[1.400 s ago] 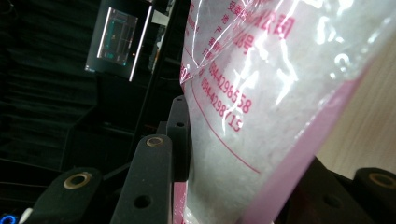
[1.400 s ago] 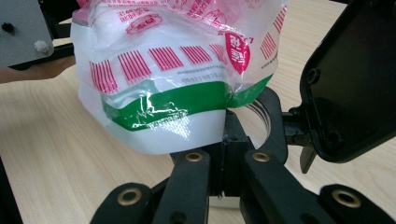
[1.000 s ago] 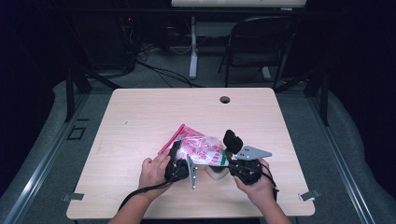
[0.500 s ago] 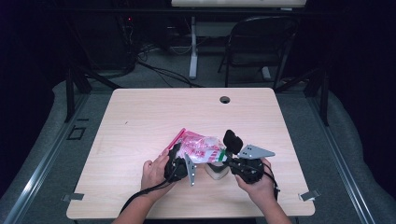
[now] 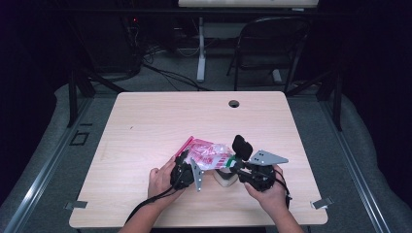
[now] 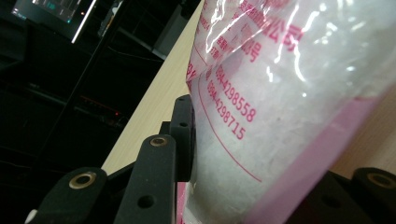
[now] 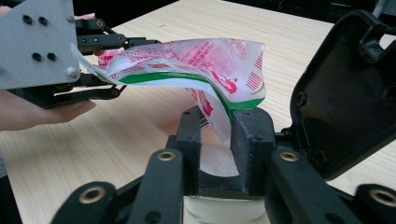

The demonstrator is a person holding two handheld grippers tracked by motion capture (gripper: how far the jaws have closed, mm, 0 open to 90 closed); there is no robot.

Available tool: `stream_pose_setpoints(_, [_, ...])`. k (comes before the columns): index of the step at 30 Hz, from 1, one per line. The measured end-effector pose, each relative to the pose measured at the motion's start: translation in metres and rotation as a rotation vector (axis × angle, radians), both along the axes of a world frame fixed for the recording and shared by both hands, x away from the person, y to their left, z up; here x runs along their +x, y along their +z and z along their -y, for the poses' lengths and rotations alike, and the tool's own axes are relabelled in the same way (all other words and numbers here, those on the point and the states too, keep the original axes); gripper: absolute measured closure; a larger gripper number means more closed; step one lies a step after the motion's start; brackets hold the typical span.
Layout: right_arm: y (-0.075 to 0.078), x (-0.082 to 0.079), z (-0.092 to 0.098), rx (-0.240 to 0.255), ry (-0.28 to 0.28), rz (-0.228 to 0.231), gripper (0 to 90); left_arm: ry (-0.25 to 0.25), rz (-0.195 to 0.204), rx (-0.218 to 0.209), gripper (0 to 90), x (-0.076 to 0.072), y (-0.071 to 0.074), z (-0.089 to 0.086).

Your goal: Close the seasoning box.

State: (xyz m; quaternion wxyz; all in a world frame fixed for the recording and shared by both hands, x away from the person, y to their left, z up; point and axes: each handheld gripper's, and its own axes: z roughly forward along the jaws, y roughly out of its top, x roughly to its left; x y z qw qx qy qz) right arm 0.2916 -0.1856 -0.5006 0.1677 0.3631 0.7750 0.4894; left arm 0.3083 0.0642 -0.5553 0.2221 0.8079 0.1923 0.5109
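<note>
The bag (image 5: 210,154), a clear plastic one with red and green print, hangs stretched between the two grippers just above the near middle of the table (image 5: 145,126). The left gripper (image 5: 187,170) pinches one end: in the left gripper view its jaws stand either side of the film with a pink strip running down the bag (image 6: 261,116), and the plastic is pressed flat against the left jaw, so they look closed on it. The right gripper (image 5: 232,164) pinches the other end; in the right gripper view its jaws are squeezed together on the green-edged rim of the bag (image 7: 205,79), which arches up and away toward the left gripper (image 7: 88,51).

Holding both ends like this keeps the bag off the wood and under slight tension, probably so it can be opened, smoothed or turned without slipping. A pale round thing (image 5: 226,178) sits on the table right below the right gripper; it shows between and under the jaws (image 7: 215,163), but what it is cannot be told. The left hand (image 5: 160,179) rests low near the table, likely steadying that end
</note>
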Motion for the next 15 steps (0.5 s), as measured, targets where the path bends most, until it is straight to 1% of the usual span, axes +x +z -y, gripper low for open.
stream_pose_setpoints(6, [0.0001,-0.0011,0.0004,0.007,-0.005,0.01,66.5,0.0,-0.016,-0.024,72.3,0.0003,0.0003,-0.0005])
stream_pose_setpoints(9, [0.0004,-0.0018,0.0009,0.011,-0.01,0.014,65.5,-0.003,-0.031,-0.046,72.4,0.0012,0.0007,-0.001])
stream_pose_setpoints(14, [0.0008,-0.0028,0.0024,0.015,-0.016,0.017,64.5,-0.005,-0.072,-0.077,72.6,0.0023,0.0008,-0.0031])
stream_pose_setpoints(15, [0.0006,-0.0029,0.0026,0.019,-0.017,0.017,64.5,-0.006,-0.079,-0.077,72.6,0.0022,0.0006,-0.0035])
